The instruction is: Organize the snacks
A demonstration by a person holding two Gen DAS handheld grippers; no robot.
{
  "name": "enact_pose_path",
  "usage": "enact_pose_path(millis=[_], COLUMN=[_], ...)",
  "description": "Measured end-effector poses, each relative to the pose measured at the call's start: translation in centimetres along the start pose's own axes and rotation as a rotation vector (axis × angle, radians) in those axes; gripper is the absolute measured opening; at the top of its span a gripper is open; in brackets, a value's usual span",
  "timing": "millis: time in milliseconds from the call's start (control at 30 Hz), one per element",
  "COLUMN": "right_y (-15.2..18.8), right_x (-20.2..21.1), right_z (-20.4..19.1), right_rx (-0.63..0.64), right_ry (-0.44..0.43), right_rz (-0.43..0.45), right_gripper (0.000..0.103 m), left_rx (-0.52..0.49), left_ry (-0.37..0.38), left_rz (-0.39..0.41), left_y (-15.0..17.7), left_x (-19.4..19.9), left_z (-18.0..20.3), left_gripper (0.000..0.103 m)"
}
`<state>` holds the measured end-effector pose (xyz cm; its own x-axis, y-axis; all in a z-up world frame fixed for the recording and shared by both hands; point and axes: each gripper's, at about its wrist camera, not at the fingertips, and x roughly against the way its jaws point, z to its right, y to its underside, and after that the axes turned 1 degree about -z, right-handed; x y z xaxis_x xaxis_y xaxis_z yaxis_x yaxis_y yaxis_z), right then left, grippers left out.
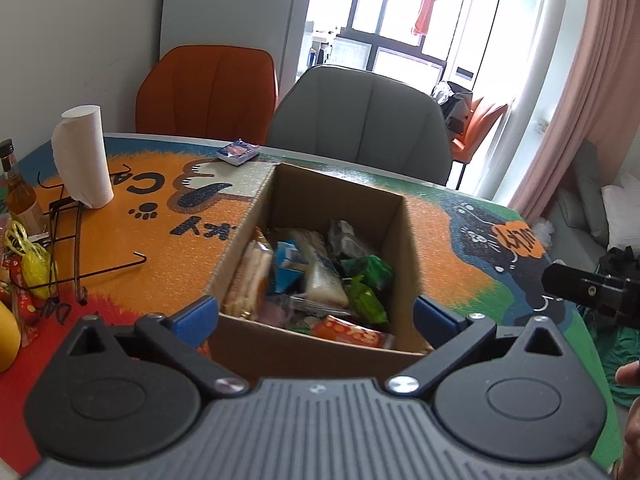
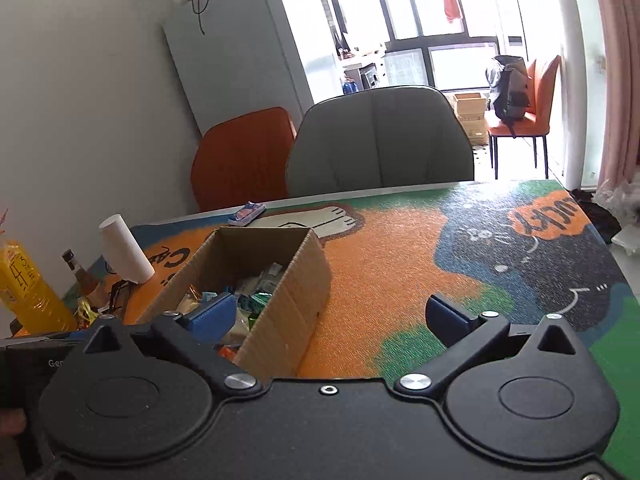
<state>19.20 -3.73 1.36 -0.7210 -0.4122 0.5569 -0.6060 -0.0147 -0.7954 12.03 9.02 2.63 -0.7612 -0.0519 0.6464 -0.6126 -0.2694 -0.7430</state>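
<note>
An open cardboard box [image 1: 276, 200] stands on the colourful table mat [image 1: 152, 248]; it holds several snack packets [image 1: 320, 276] in green, blue, white and orange wrappers. My left gripper [image 1: 316, 316] is open and empty, its blue fingers either side of the box's near end, just above it. In the right wrist view the box [image 2: 288, 292] is at lower left. My right gripper [image 2: 332, 316] is open and empty, its left finger over the box's near corner, its right finger over the mat. A small blue-and-orange packet [image 1: 238, 152] lies on the mat beyond the box [image 2: 247, 213].
A paper towel roll [image 1: 82, 156], a bottle [image 1: 18, 196], glasses [image 1: 68, 248] and loose snacks [image 1: 24, 276] sit at the table's left. A yellow bottle [image 2: 28, 284] stands at far left. Grey [image 1: 360, 124] and orange chairs [image 1: 208, 88] stand behind the table.
</note>
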Motion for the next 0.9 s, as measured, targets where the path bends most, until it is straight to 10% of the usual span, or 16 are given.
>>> enact_pose_path(millis=[900], right_y=[2.1], right_x=[8.2], right_z=[1.3], right_rx=[0.018], right_ry=[0.038], right_rz=[0.046], right_gripper=[0.103], left_rx=[-0.053], left_ry=[0.041], left_rz=[0.021], left_y=[2.8], left_x=[6.1], left_z=[1.6], left_gripper=[0.103])
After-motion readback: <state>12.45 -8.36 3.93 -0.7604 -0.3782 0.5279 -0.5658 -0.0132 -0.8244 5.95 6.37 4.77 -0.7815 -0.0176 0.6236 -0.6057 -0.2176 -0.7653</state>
